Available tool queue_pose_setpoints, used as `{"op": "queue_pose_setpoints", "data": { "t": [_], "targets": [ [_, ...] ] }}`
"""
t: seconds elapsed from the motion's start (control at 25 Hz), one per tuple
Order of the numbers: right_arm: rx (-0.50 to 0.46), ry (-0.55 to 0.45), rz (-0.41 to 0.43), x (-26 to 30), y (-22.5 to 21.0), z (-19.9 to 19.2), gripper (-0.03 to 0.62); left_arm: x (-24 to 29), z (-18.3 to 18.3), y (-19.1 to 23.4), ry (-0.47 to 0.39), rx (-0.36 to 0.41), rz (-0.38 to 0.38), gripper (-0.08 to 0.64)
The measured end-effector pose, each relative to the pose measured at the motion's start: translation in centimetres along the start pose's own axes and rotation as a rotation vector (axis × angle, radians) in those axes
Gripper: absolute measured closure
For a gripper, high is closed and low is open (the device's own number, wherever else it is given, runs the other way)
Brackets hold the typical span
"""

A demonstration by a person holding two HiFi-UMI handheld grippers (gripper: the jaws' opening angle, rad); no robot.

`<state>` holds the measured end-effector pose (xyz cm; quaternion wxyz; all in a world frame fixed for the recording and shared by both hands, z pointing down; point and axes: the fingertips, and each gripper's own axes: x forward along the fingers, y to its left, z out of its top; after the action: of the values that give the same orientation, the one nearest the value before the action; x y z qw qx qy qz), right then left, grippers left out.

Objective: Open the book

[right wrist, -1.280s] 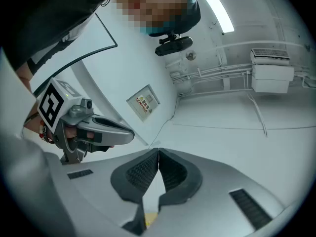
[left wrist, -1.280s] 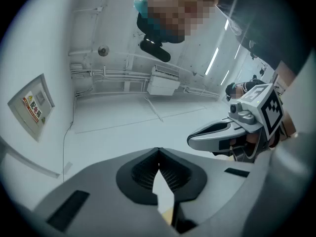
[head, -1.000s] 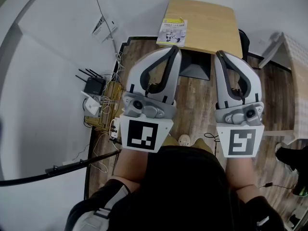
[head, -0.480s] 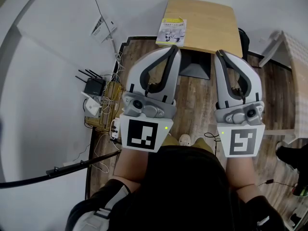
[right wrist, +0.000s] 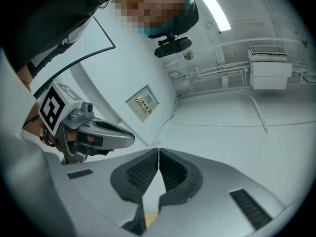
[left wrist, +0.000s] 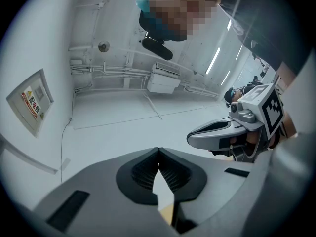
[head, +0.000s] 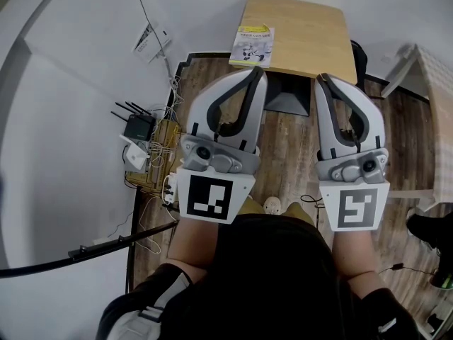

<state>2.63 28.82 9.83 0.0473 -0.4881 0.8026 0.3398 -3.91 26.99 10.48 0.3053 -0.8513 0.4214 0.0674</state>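
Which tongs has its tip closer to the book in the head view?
The left tongs: its shut tip sits just below the book, while the right tongs ends farther right, under the table.

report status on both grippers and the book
Left gripper shut, empty; right gripper shut, empty. Book closed, lying at the near left corner of the wooden table, untouched. Nothing seen blocking the way to it.

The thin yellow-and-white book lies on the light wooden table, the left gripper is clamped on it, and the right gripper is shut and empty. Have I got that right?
Not quite: the left gripper is shut on nothing, as the left gripper view shows. The thin yellow-and-white book does lie on the light wooden table, and the right gripper is shut and empty.
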Motion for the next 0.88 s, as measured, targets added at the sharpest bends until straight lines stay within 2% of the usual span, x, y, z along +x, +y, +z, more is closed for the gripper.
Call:
{"op": "queue_pose_setpoints", "data": {
  "t": [0.88],
  "targets": [
    [0.012,0.011,-0.002,0.07,-0.05,-0.37,0.561,0.37,-0.77,0.02,0.021,-0.008,-0.016,0.549]
  ]
}}
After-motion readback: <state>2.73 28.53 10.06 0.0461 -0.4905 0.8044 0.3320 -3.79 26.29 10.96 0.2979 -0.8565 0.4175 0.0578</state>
